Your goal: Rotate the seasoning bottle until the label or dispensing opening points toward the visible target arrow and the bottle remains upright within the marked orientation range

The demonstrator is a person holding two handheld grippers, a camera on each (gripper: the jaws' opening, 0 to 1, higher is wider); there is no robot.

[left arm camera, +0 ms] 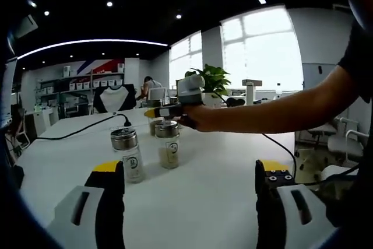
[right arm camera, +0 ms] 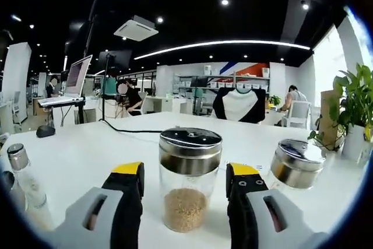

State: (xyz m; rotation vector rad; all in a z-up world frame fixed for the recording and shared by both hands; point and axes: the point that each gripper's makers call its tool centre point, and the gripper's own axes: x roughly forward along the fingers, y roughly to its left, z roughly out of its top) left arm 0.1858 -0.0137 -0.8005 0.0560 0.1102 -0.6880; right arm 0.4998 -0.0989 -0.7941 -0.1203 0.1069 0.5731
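Glass seasoning bottle [right arm camera: 190, 179] stands between right gripper [right arm camera: 184, 182] jaws.

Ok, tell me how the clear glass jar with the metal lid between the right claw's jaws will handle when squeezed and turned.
The clear glass jar with the metal lid is probably rigid and somewhat slippery, so it may slide in the right claw. It holds only a low layer of tan granules, so it is likely light and bottom-weighted. Being upright and cylindrical, it should spin easily, though a push near the lid might tip it.
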